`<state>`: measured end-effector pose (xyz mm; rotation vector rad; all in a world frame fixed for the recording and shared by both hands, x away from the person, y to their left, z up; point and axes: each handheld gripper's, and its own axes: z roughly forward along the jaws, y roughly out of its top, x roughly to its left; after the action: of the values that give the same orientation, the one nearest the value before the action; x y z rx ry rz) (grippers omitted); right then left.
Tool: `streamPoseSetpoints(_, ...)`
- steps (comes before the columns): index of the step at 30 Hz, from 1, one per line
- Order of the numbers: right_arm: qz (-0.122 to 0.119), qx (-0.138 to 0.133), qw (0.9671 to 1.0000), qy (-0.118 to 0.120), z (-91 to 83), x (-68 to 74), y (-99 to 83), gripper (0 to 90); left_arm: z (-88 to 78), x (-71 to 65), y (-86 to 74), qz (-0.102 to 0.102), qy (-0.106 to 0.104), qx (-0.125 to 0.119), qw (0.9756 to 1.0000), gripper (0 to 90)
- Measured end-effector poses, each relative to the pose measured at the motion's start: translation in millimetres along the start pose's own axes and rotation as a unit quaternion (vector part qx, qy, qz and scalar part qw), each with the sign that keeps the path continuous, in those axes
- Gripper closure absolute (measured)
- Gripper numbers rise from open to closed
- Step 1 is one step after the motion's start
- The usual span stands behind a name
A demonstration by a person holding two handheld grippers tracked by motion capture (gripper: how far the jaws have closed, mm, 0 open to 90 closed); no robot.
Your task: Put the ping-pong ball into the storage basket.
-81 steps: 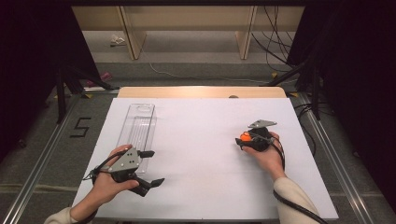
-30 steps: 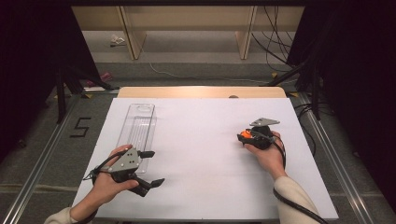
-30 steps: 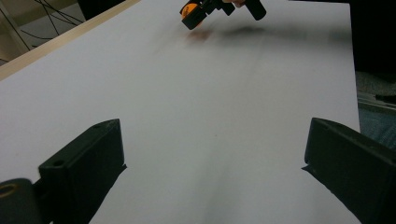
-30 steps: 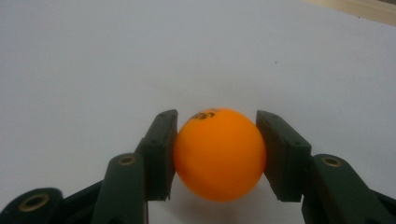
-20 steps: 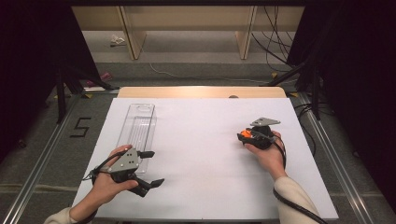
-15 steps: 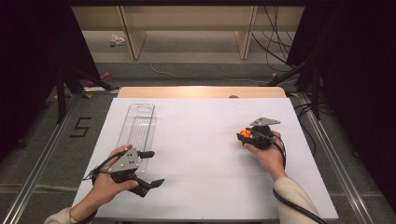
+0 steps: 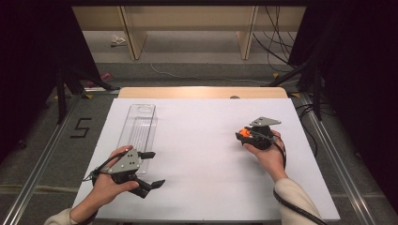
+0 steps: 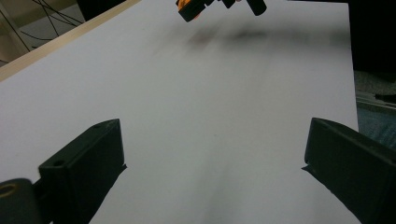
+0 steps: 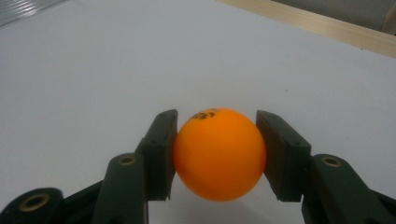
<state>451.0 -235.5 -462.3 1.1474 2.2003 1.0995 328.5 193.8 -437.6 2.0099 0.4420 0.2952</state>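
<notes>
An orange ball [image 7: 243, 132] sits between the jaws of my right gripper [image 7: 243, 136], at the right of the white table [image 7: 197, 154]. In the right gripper view both pads press on the sides of the ball [image 9: 218, 154], so the right gripper [image 9: 215, 117] is shut on it just above the table top. My left gripper [image 7: 156, 168] rests near the front left, open, with bare table between its jaws. In the left gripper view the left gripper [image 8: 212, 126] faces the right gripper [image 8: 219, 5] and the ball [image 8: 187, 3] far off.
A long clear plastic tray [image 7: 141, 123] lies at the left of the table, just beyond the left hand. A wooden strip [image 7: 202, 92] edges the far side. Metal rails [image 7: 324, 140] run along both sides, with cables on the floor at the far right.
Hardly anything differs. The right gripper, still holding the ball, has shifted a touch farther from me. The left gripper has stayed put.
</notes>
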Motion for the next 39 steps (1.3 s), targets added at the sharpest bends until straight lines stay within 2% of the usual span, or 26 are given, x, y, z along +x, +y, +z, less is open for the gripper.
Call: streamPoseSetpoints(39, -0.015, -0.021, 0.9996, 0.008, -3.4, 12.7, 11.8, 51.4, 0.1, -0.2, 0.2, 0.002, -0.001, 0.001, 1.0000, 4.6)
